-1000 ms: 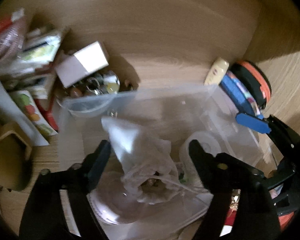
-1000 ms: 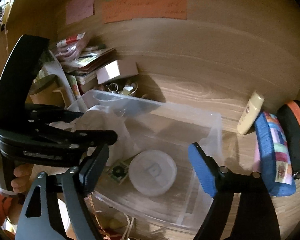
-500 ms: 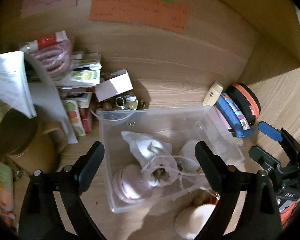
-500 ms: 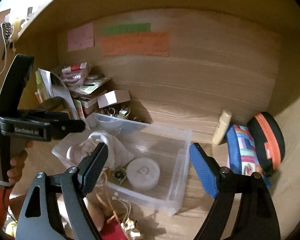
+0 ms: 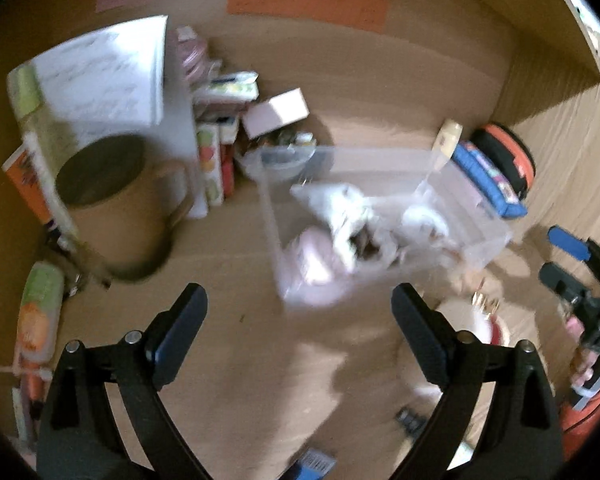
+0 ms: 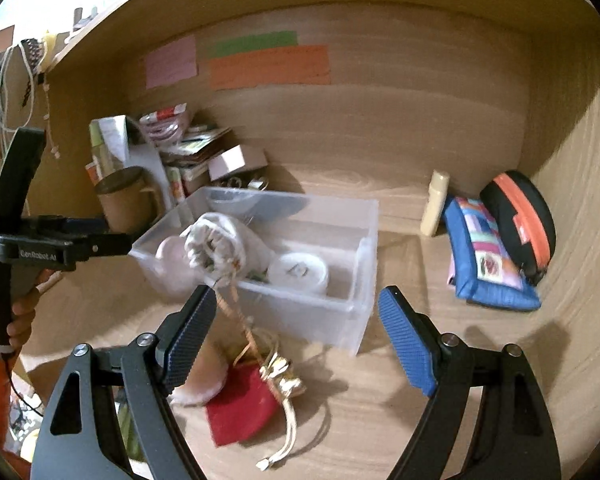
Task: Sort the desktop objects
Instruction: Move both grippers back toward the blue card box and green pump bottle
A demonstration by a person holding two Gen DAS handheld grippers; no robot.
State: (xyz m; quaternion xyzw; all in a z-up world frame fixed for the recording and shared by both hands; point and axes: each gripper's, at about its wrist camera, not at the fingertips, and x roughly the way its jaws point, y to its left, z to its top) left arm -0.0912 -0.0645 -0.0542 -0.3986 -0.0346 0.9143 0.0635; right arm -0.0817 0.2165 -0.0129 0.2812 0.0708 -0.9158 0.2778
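A clear plastic box [image 5: 484,236] [image 6: 356,276] stands on the wooden desk. It holds a white drawstring pouch [image 5: 340,208] [image 6: 228,240], a pink round item [image 5: 312,256] and a round white lidded container [image 6: 298,270]. My left gripper [image 5: 300,316] is open and empty, pulled back from the box. My right gripper [image 6: 296,328] is open and empty, above a red pouch [image 6: 240,404] with gold cord in front of the box.
A brown mug [image 5: 112,200] [image 6: 126,200], stacked books and packets [image 6: 188,148] and a small white carton [image 5: 276,112] stand at the left. A cream tube [image 6: 434,204], blue patchwork pouch [image 6: 488,256] and black-orange case [image 6: 520,216] lie at the right.
Both grippers have drawn back and up from the box. The white pouch, earlier between the left fingers, lies in the box. The left view is blurred by motion.
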